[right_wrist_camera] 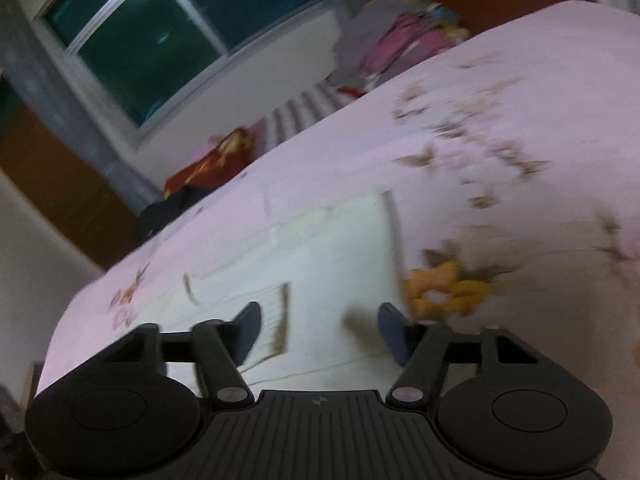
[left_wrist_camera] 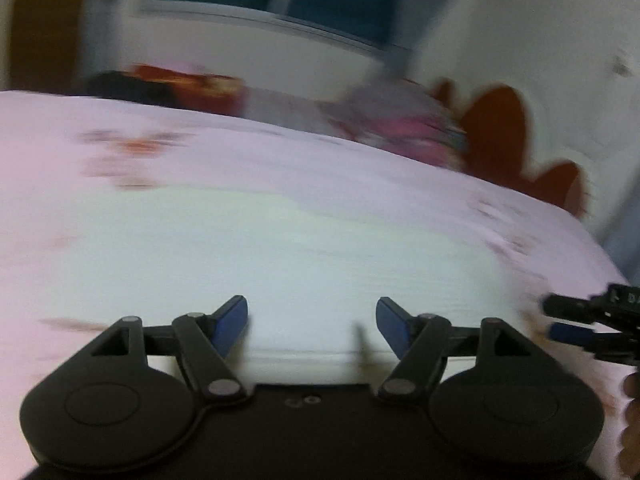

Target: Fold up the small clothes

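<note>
A pale, whitish small garment (left_wrist_camera: 280,248) lies flat on the pink printed bedsheet (left_wrist_camera: 80,208); the left wrist view is blurred. My left gripper (left_wrist_camera: 312,320) hovers just over the garment's near edge, open, with nothing between its blue pads. At that view's right edge my right gripper (left_wrist_camera: 576,322) reaches in over the sheet. In the right wrist view the same garment (right_wrist_camera: 320,248) shows folded layers with straight edges. My right gripper (right_wrist_camera: 320,322) is open above its near part and holds nothing.
A heap of pink and grey clothes (left_wrist_camera: 400,128) (right_wrist_camera: 392,40) sits at the bed's far side. Red and black cloth (left_wrist_camera: 172,84) (right_wrist_camera: 200,176) lies by the far edge. A brown-patterned headboard (left_wrist_camera: 500,132) and a window (right_wrist_camera: 160,40) stand behind. A hand (left_wrist_camera: 631,420) shows at right.
</note>
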`<state>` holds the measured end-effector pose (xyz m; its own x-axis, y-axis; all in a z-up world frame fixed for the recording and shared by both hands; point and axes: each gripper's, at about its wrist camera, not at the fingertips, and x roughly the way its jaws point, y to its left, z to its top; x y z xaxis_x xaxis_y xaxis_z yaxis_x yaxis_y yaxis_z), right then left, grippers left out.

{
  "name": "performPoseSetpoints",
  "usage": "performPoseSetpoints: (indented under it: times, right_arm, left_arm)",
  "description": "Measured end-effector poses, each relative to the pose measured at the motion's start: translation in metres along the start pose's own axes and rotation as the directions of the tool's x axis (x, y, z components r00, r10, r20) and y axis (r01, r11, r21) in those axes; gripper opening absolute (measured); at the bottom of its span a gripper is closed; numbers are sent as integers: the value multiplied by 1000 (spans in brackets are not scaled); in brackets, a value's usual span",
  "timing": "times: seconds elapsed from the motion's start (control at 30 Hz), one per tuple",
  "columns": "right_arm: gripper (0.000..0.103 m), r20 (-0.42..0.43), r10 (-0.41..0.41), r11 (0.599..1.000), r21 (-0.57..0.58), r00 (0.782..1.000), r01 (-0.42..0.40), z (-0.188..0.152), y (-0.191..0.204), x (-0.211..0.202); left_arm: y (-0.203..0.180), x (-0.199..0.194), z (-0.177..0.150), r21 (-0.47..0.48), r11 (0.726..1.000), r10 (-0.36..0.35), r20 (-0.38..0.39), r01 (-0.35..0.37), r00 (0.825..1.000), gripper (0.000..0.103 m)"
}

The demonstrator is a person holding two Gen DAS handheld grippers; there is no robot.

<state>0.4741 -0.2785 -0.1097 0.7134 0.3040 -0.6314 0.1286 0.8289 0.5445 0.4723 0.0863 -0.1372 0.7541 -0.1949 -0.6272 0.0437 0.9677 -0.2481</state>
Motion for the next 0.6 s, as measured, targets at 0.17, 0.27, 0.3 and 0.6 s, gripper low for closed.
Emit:
performPoseSetpoints:
  times: [0.17,0.27,0.3,0.6]
  right_arm:
    - [50,-88,29,1000,-2,996,-29,-9,19,42]
    - [49,-130,37,999,-3,991,-38,-16,27,63]
    - [47,-134,31,999,-11,990,-33,-17,28,69]
    - [5,-148,3,997,-79,989,-15,-18,48,83]
  left_arm:
    - [65,-25,-9,-78,987,139,-36,-141,990,72]
    - [87,-18,-12,-137,976,158,-79,-167,984,71]
    - [93,-17,-11,-165,973,149,-82,-160,986,70]
    - [85,4,-4,-77,985,145,-96,-153,985,70]
